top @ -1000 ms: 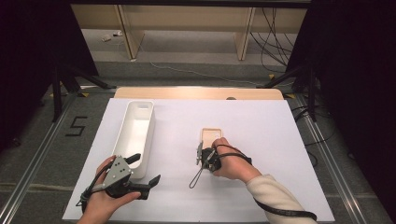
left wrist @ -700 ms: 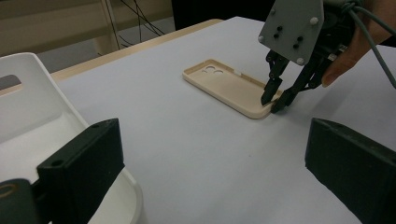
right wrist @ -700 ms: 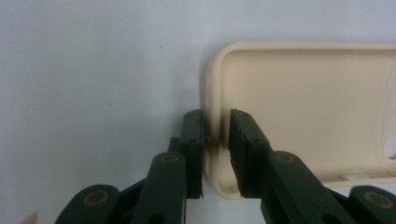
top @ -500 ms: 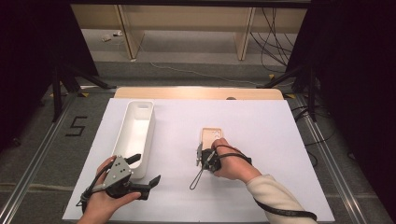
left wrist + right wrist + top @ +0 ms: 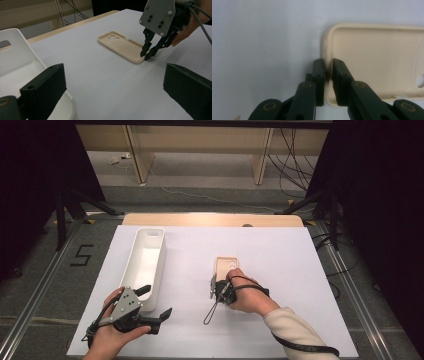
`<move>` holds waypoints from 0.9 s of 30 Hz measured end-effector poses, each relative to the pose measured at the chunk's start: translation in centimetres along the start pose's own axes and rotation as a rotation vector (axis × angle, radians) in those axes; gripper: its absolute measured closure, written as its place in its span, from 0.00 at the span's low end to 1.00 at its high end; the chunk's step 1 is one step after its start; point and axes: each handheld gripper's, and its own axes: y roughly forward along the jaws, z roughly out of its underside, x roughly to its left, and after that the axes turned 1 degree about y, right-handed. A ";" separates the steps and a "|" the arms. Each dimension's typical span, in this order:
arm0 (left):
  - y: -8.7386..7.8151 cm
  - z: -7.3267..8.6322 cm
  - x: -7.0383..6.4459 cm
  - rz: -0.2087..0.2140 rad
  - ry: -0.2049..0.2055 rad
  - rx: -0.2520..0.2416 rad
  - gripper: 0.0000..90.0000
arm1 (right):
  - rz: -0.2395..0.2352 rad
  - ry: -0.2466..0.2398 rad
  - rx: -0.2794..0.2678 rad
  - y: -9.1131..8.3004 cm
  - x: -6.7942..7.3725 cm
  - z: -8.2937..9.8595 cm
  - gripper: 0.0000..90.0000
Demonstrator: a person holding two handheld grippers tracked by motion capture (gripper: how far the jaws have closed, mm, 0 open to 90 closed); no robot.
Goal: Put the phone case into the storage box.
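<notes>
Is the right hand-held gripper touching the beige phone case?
Touching: the right gripper view shows the right hand-held gripper astride the phone case rim, jaws pressed against both sides.

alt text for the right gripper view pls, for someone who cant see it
The right gripper pinches the rim of a cream phone case near one corner, one black jaw outside the wall and one inside. The case lies open side up on a white table surface, with part of its camera cutout at the right edge.

One readable sign: a number on the floor

A dark digit "5" [image 5: 82, 255] is marked on the grey floor [image 5: 45, 270], left of the table; no other text can be read.
</notes>
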 end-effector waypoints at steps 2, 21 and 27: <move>0.0 0.0 0.0 0.000 0.000 0.001 0.04 | 0.000 -0.002 -0.002 0.0 0.0 0.0 0.91; 0.0 0.0 0.0 0.003 -0.002 -0.001 0.04 | 0.008 -0.023 -0.005 0.0 0.1 0.0 0.93; 0.0 0.0 0.0 0.003 -0.001 -0.001 0.04 | 0.001 -0.005 -0.015 0.0 0.2 0.1 0.95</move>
